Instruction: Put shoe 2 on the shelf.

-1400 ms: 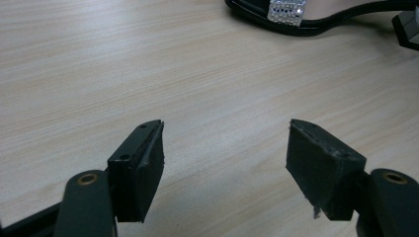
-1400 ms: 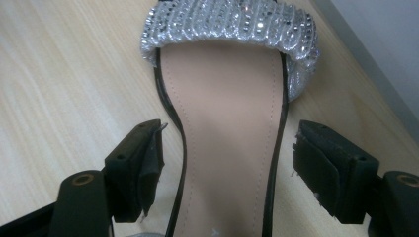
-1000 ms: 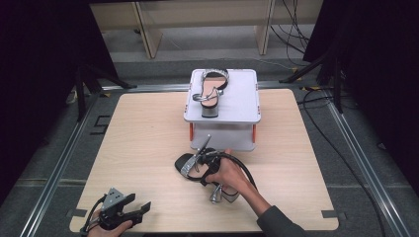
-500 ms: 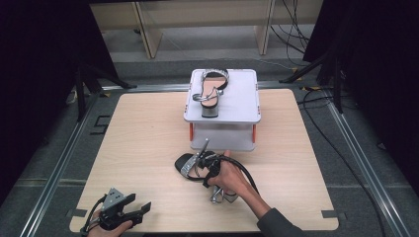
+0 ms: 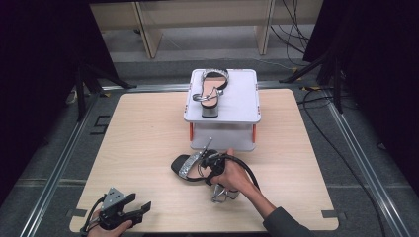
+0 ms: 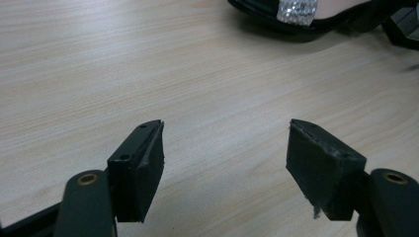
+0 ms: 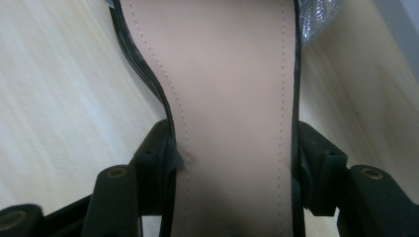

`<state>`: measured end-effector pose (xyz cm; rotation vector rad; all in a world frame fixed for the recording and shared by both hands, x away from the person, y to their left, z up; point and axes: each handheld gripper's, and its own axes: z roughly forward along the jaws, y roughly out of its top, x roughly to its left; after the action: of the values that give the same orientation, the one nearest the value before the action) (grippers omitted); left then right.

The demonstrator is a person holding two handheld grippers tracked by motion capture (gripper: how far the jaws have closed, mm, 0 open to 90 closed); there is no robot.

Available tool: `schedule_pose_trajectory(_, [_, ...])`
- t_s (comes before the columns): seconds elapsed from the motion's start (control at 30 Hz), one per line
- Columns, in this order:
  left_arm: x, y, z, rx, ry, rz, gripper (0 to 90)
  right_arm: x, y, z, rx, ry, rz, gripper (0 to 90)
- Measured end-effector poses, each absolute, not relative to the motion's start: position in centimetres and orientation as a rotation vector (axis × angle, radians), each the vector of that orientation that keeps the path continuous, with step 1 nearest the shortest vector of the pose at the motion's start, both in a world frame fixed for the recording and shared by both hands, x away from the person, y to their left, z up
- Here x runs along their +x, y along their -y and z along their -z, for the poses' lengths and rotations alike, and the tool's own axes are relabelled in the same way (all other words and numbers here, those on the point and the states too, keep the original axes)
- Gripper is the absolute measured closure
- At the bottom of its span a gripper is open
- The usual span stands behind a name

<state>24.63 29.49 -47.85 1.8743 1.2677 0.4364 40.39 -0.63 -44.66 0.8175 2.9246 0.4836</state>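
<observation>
A black sandal with a glittery strap lies on the wooden table in front of the white stand. My right gripper sits over its middle. In the right gripper view the jaws have just been closing, and the pads now press both edges of the sandal's tan insole; my right gripper grips it at the waist. My left gripper rests at the table's near left corner, open and empty; the sandal's strap lies far ahead of it.
A white two-level stand stands at the back middle of the table, with a second matching sandal on top. Black cable loops from the right gripper. Bare wood lies to the left and right.
The right hand has shifted slightly to the right over the sandal. The sandal stays on the table, and the left gripper has not moved.
</observation>
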Motion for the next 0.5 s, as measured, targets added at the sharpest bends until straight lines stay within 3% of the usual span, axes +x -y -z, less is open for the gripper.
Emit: schedule_pose_trajectory(0.5, [24.5, -29.7, 47.8, 1.881, -1.260, -0.436, 30.3, 40.9, -1.1, 37.3, 0.733, -2.878, -0.656, 42.3])
